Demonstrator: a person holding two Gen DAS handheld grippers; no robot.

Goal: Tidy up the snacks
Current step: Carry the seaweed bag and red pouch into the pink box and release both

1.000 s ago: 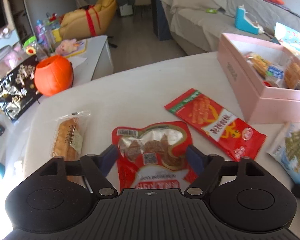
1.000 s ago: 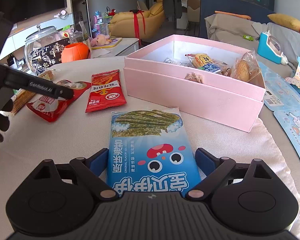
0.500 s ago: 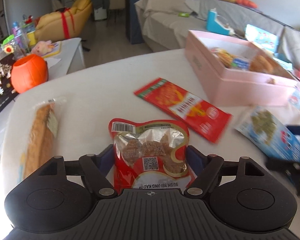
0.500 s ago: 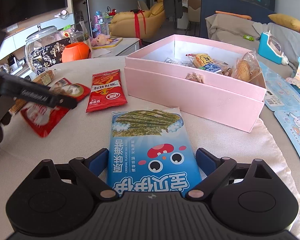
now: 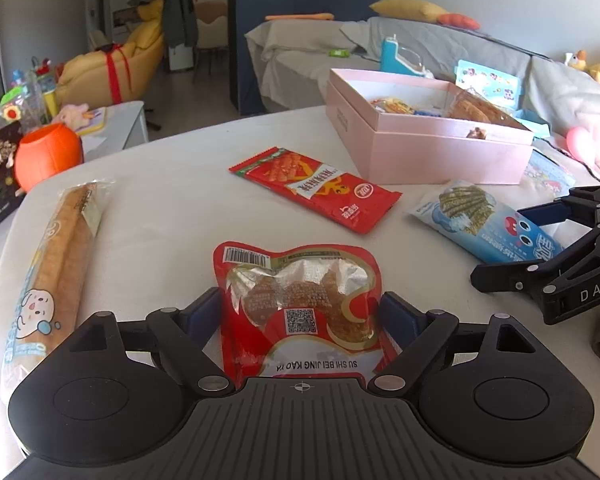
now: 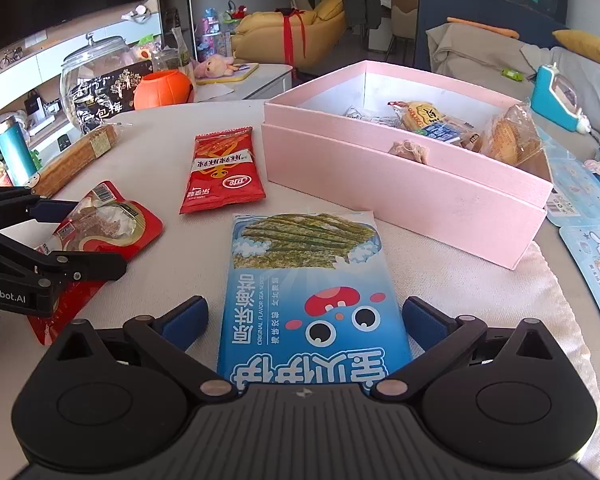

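Left wrist: red pouch (image 5: 300,300) between opening left claw (image 5: 300,314) fingers; right claw (image 6: 304,318) opening, straddling seaweed pack (image 6: 312,292).

Bright daylight in both views, strongest left of the pink box (image 5: 440,156), with the table (image 5: 172,200) washed near white at its left edge. Soft, short shadows under the red packet (image 5: 316,188) beside that box. Glare on the foil pouch (image 5: 296,300) in front of it. Sharp focus across the middle of both frames. Strong fisheye bending towards the edges, curving the sofa (image 5: 440,48) behind the box and the black gripper body below. Blown-out corner at far lower left.
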